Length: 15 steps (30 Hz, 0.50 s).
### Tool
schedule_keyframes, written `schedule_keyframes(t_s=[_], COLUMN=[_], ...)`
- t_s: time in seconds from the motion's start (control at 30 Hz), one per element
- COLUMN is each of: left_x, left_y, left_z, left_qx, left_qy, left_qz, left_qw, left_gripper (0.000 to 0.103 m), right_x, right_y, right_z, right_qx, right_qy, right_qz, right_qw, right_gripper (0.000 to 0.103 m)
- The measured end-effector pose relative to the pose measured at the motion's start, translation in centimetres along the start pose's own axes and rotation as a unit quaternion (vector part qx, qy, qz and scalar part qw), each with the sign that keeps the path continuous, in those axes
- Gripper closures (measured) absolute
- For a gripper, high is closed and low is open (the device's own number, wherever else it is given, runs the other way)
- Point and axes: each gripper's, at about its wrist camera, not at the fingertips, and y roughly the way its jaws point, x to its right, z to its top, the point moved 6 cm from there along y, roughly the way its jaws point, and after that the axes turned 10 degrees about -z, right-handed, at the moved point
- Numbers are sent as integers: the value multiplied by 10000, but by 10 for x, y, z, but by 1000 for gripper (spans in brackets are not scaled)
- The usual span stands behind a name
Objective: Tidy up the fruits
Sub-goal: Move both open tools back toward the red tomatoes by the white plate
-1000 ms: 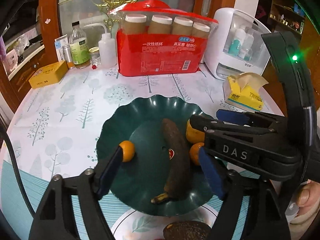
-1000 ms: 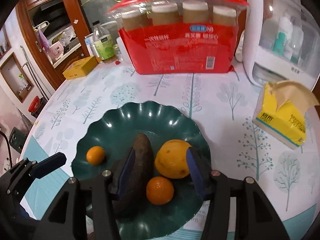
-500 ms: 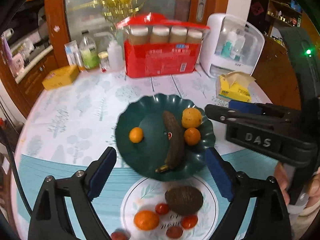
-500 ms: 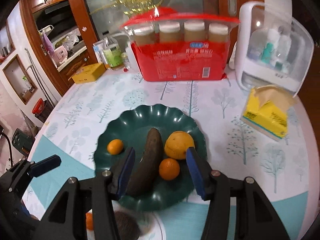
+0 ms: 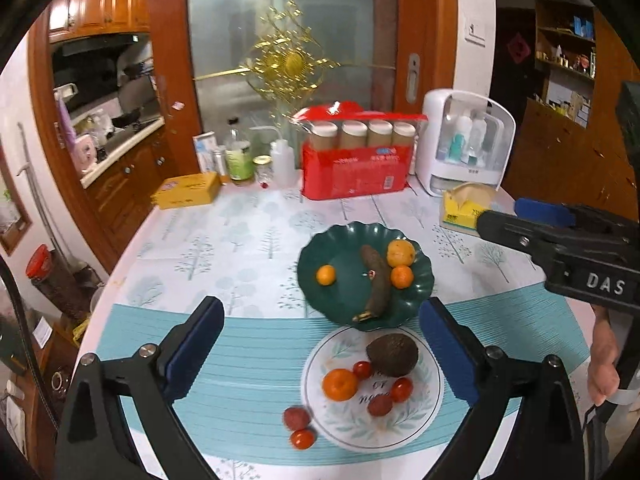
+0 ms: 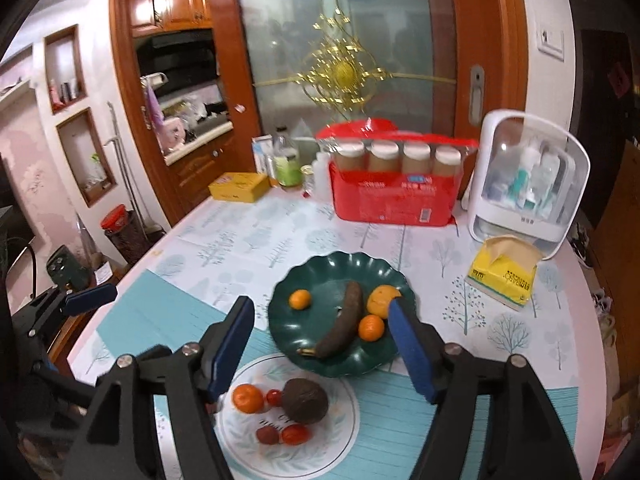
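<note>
**A:** Starting closest in: the left gripper has its blue pads spread wide with nothing between them, hanging above the table. Same for the right gripper, jaws wide apart and empty. You can see the right one poking in from the right edge of the left wrist view, too.

**B:** ok and where's the fruit?

**A:** Nearest is a white plate with a leaf print, sitting on the teal striped part of the tablecloth. On it: a dark avocado, a mandarin and a few small red tomatoes. Two more red ones lie on the cloth just left of the plate's rim. Just behind, rims about touching, is a green scalloped plate holding a very dark banana, a big yellow-orange citrus and two small oranges, one on each side of the banana.

**B:** and further back?

**A:** The cloth goes white with a tree print. A yellow tissue pack is off to the right, then a red pack of paper cups, a white cosmetics case, some bottles and a yellow box along the far edge. Behind the table there's a frosted glass door with a gold ornament, wood cabinets and a kitchen hatch to the left.
</note>
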Motion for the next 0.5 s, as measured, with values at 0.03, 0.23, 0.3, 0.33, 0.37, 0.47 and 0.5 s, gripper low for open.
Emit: schedule_keyframes(t_s=[0.03, 0.23, 0.3, 0.33, 0.37, 0.47, 0.5], left_x=[-1, -11, -14, -17, -20, -33, -38], left_y=[-5, -22, -20, -17, -12, 7, 14], left_z=[-2, -23, -35, -42, -49, -75, -83], left_qx=[31, 237, 240, 236, 221, 2, -90], left_qy=[-1, -77, -105, -144, -196, -450, -555], left_qz=[15, 153, 170, 192, 214, 207, 176], left_qw=[10000, 9996, 9995, 9994, 9993, 9988, 9983], left_gripper=[4, 1, 1, 1, 1, 1, 1], right_x=[-2, -14, -17, -19, -20, -24, -24], right_y=[-4, -26, -26, -25, -24, -16, -11], right_z=[-2, -24, -33, -38, -44, -63, -69], right_qx=[21, 152, 188, 194, 197, 166, 158], right_qy=[-1, -88, -173, -217, -253, -347, -368], right_qz=[15, 89, -19, -72, -111, -248, -297], right_qw=[10000, 9998, 9997, 9996, 9994, 9990, 9988], right_gripper=[32, 31, 30, 30, 30, 30, 30])
